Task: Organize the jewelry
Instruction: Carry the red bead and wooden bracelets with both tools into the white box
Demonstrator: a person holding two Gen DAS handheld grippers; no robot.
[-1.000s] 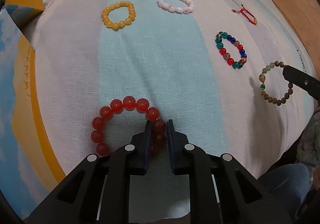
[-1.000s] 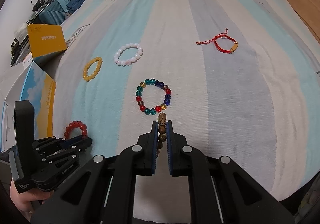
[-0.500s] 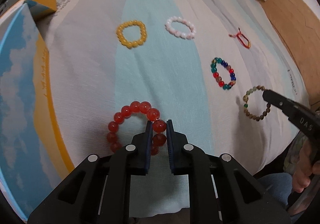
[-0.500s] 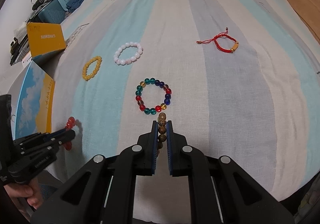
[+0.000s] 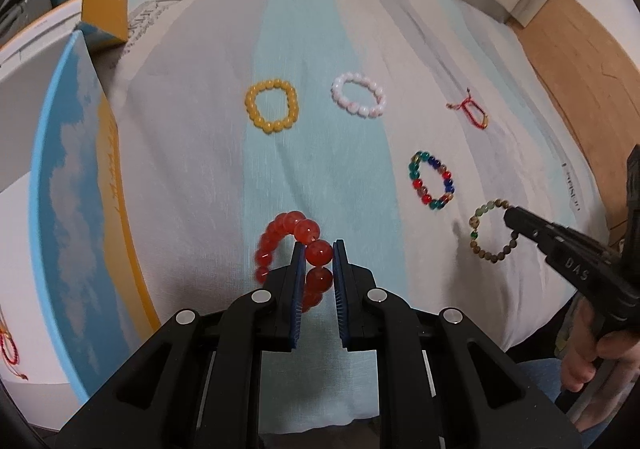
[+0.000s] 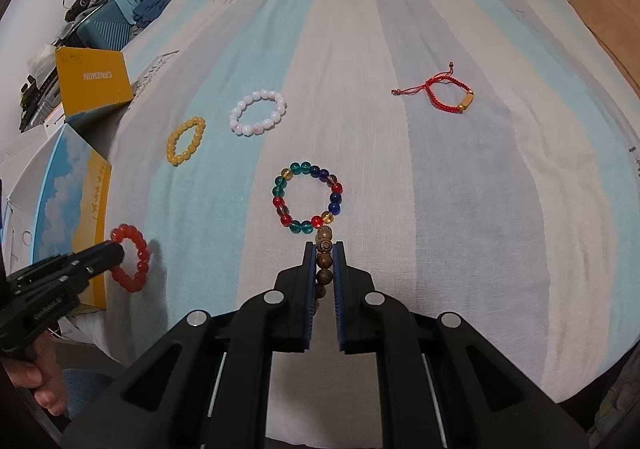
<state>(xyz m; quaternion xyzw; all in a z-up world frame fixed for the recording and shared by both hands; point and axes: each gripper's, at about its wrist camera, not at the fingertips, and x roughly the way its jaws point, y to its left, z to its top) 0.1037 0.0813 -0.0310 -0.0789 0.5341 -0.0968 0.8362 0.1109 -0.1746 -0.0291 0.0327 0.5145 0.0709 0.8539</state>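
Note:
My left gripper is shut on a red bead bracelet and holds it lifted above the striped cloth; the bracelet also shows in the right wrist view. My right gripper is shut on a brown wooden bead bracelet, which shows as a ring in the left wrist view. A multicolour bead bracelet, a yellow one, a white-pink one and a red cord bracelet lie flat on the cloth.
A blue-and-yellow box stands at the left edge of the cloth, with a red cord bracelet inside it. A yellow carton sits behind it. Wooden floor lies to the right.
My left gripper has lifted the red bracelet off the cloth and pulled back, so it now hangs from the jaws. My right gripper has stayed put, shut on the brown bracelet.

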